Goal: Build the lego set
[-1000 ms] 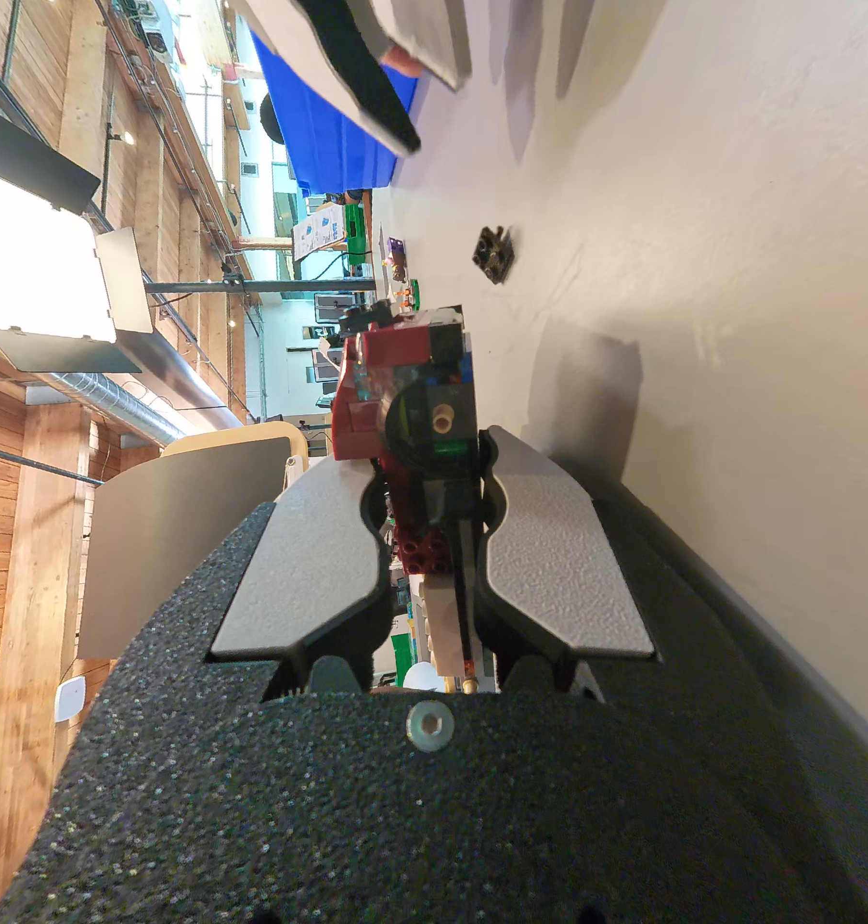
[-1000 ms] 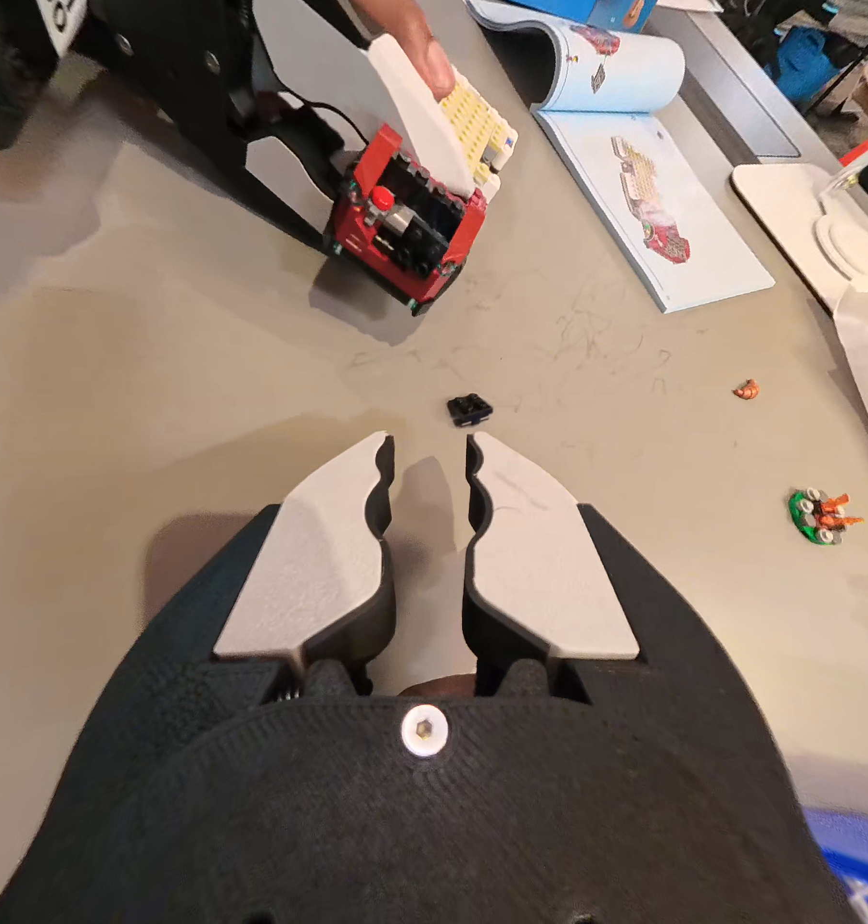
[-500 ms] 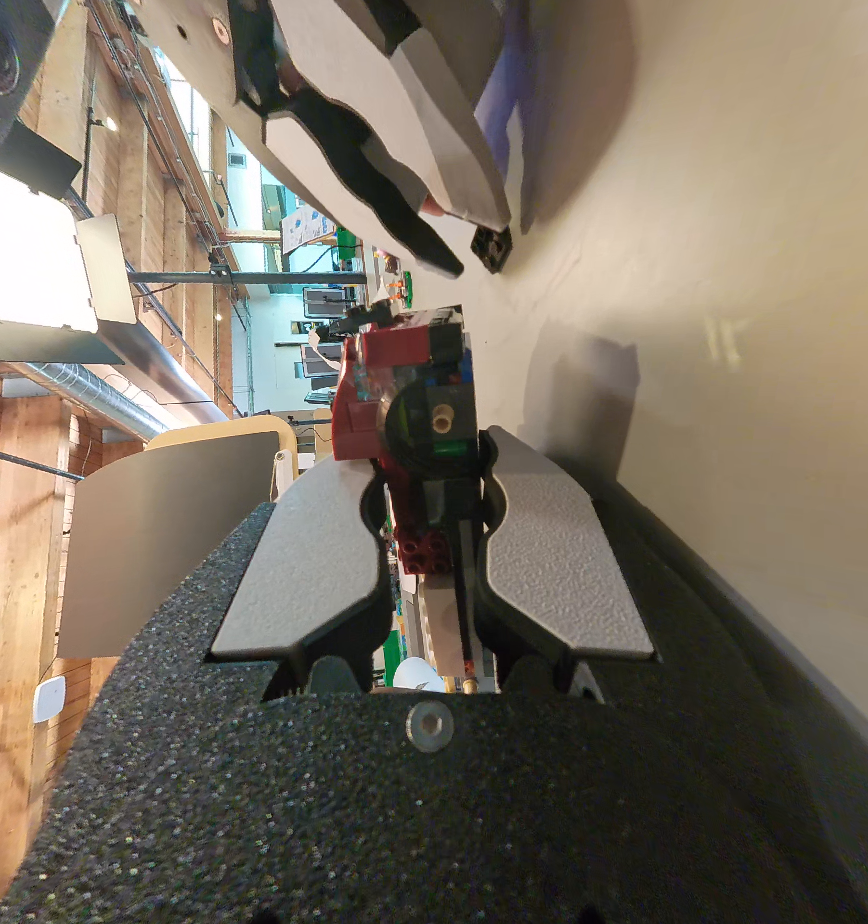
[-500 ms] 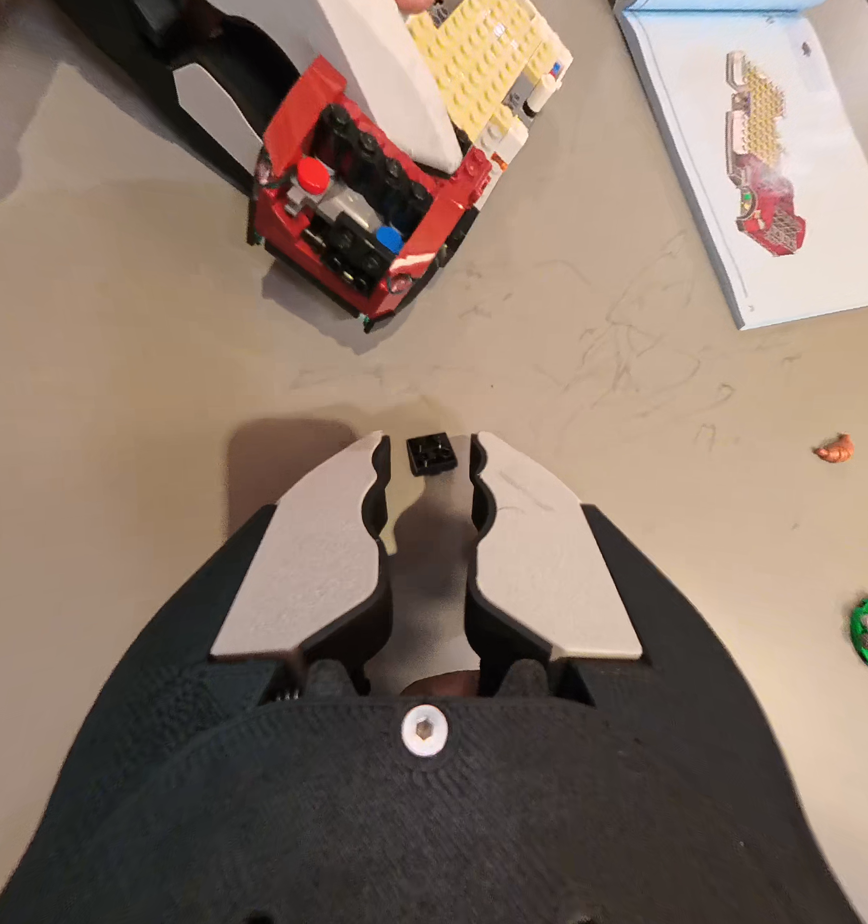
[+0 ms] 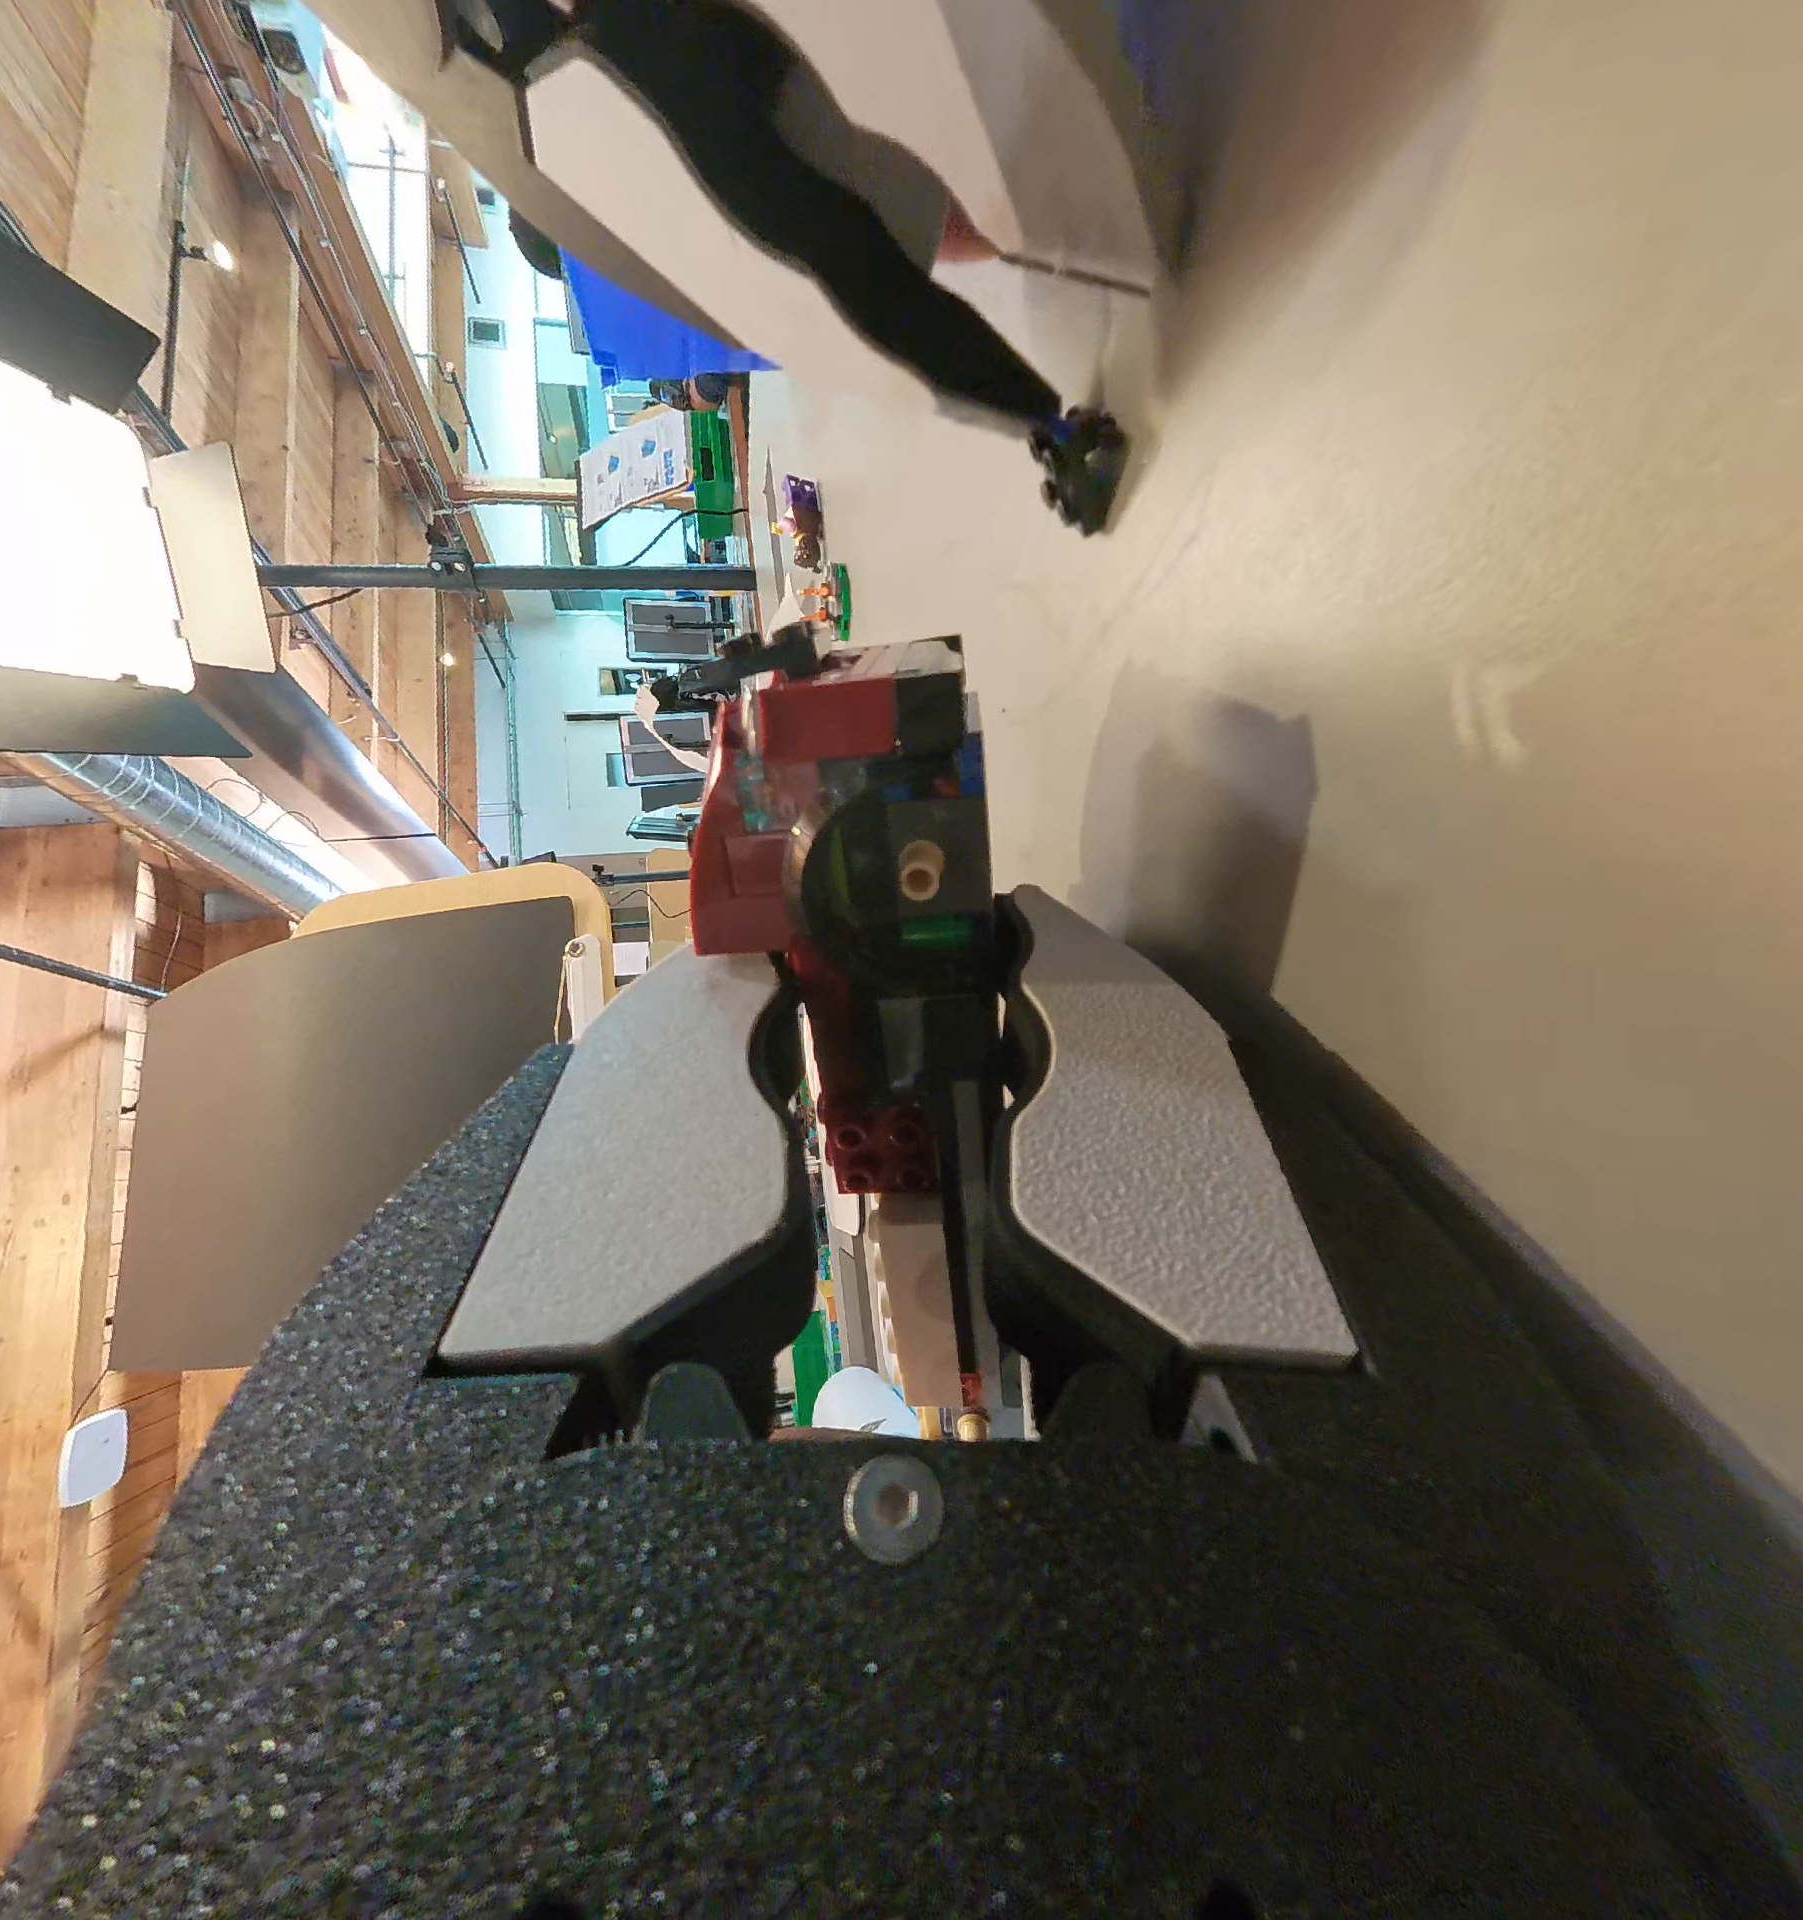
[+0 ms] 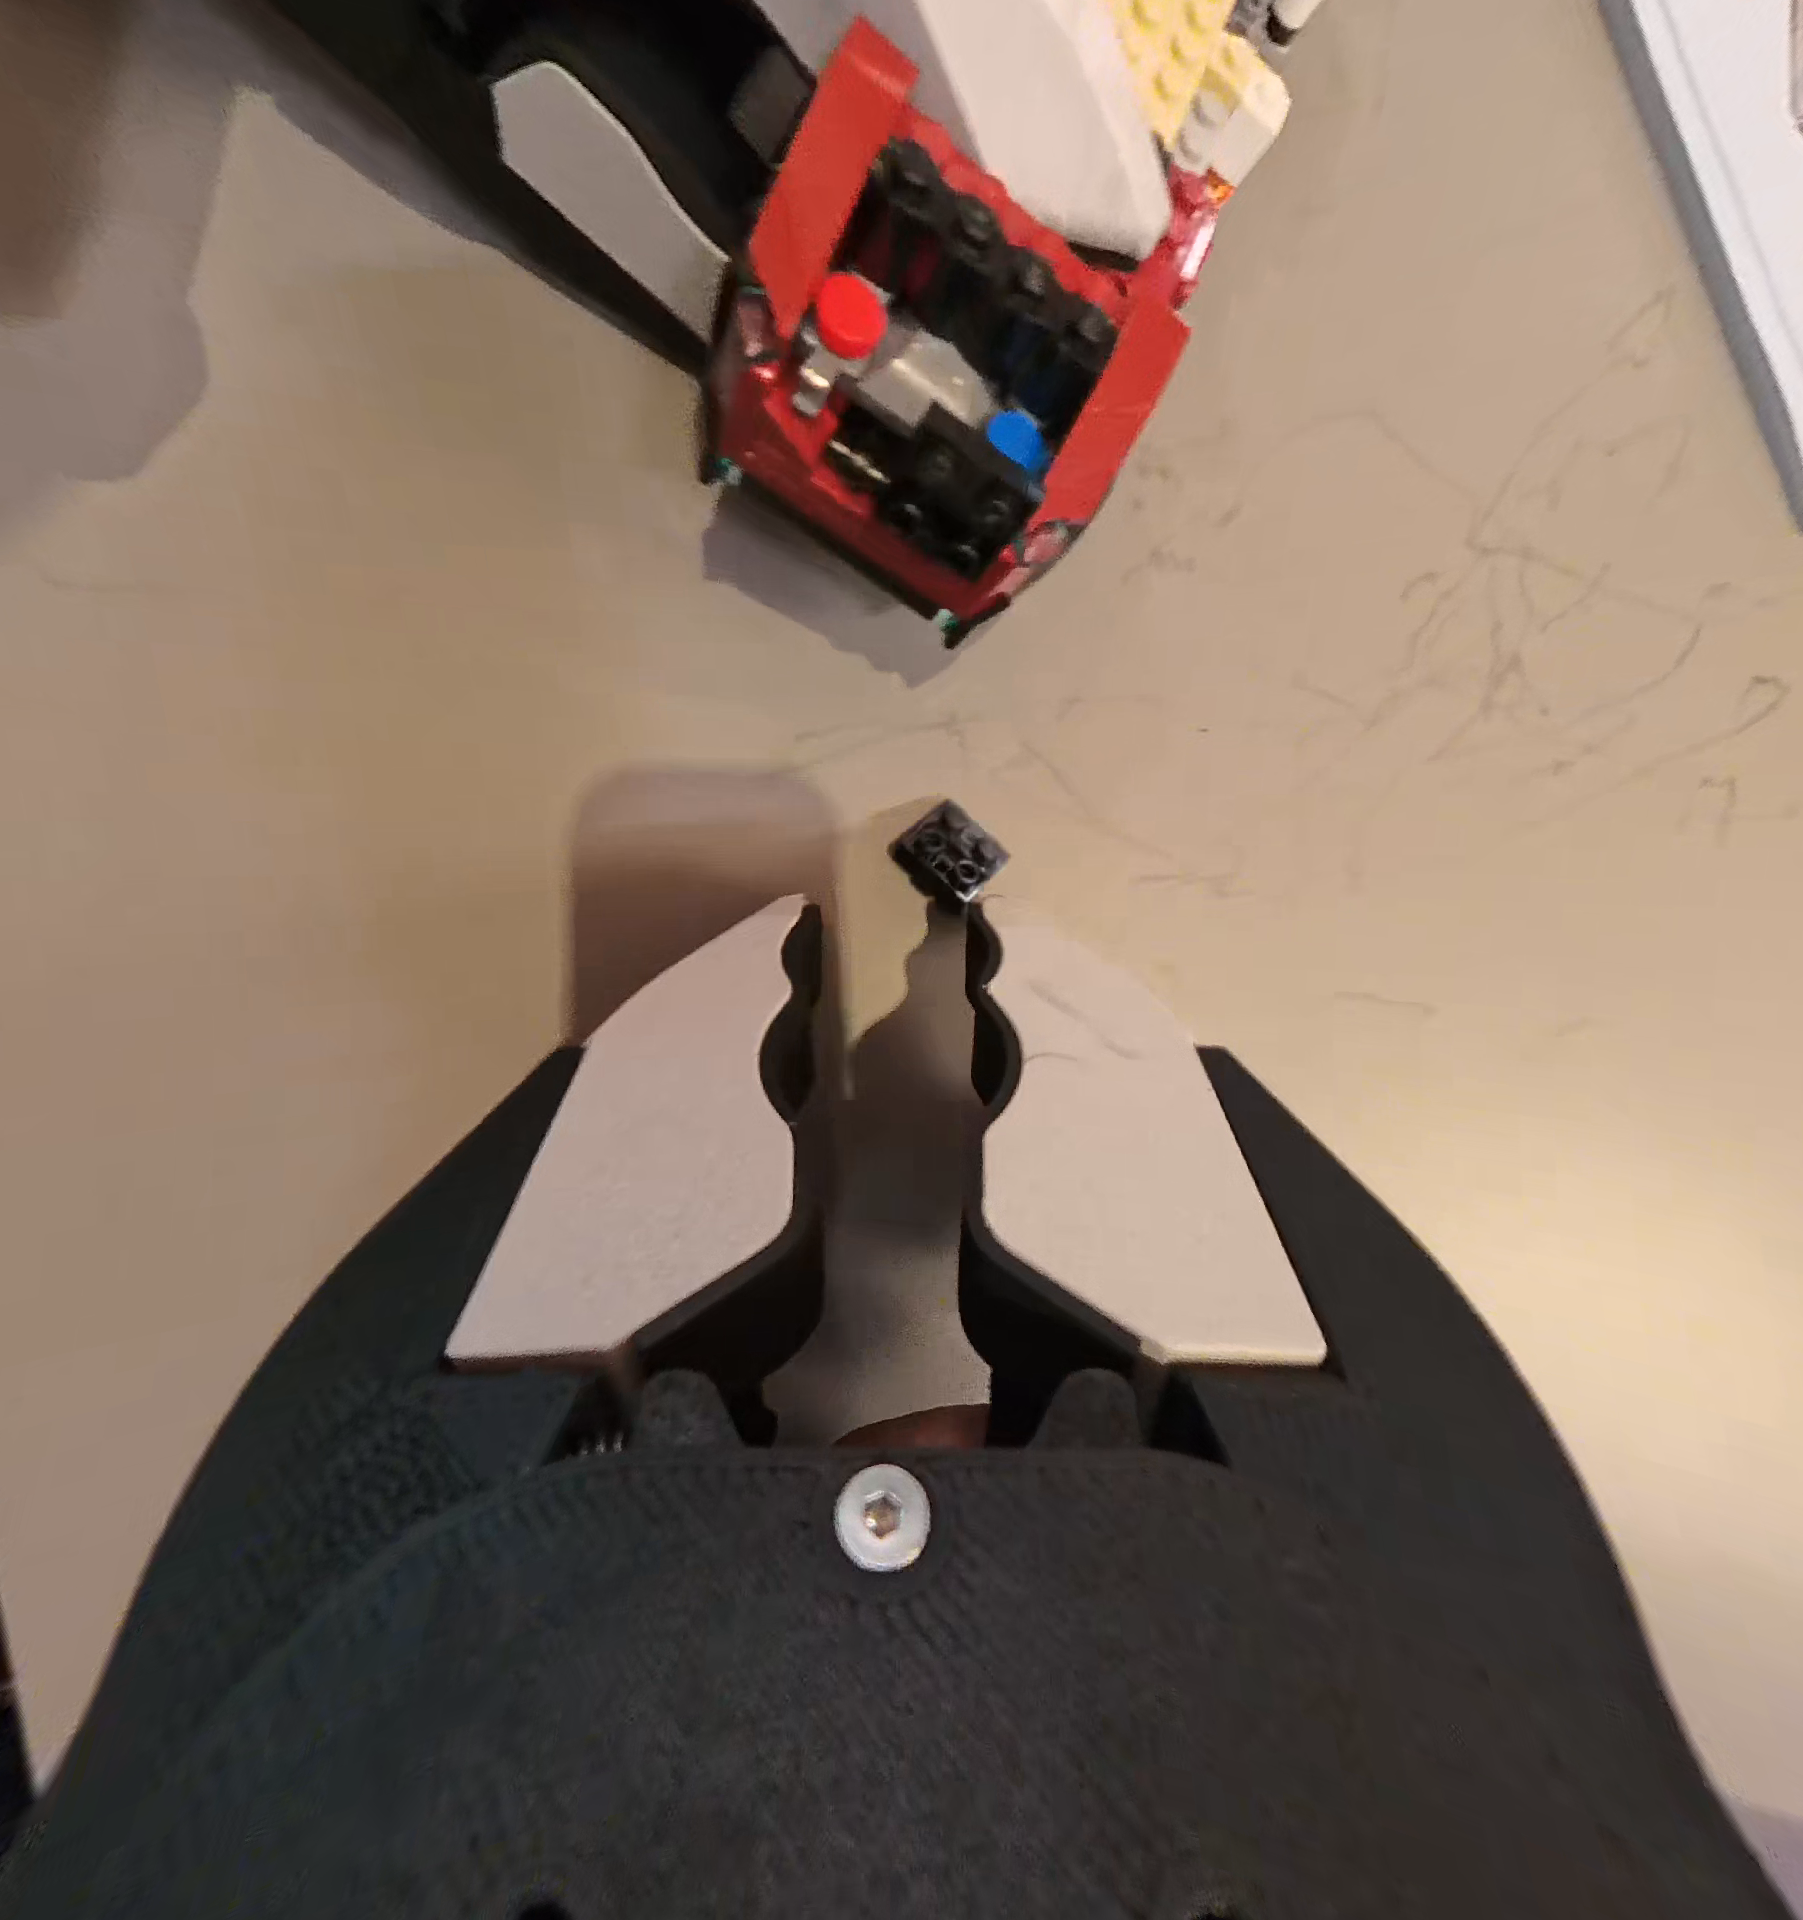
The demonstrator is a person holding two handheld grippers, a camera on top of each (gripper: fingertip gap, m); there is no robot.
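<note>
The left gripper (image 5: 897,935) lay rolled onto its side, low over the desk (image 5: 1499,520), so that the desk surface stood like a wall along the right of its view. Its two fingers were clamped on a red and black brick model (image 5: 855,831), one pad on each flank, with the model's front end sticking out past the fingertips. In the right wrist view the same model (image 6: 938,343) sat toward the far edge of the desk, with its open top showing a red stud and a blue stud.

The right gripper (image 6: 892,914) pointed steeply down at the desk (image 6: 253,727), its fingers apart with only bare surface between them. A small black brick (image 6: 947,847) lay on the desk just past the tips, touching or almost touching the right-hand fingertip (image 6: 985,935) with one corner. From the left wrist view this brick (image 5: 1079,468) sat at the tip of the right gripper's dark finger.

An open booklet (image 6: 1728,260) lay toward the far right corner.
</note>
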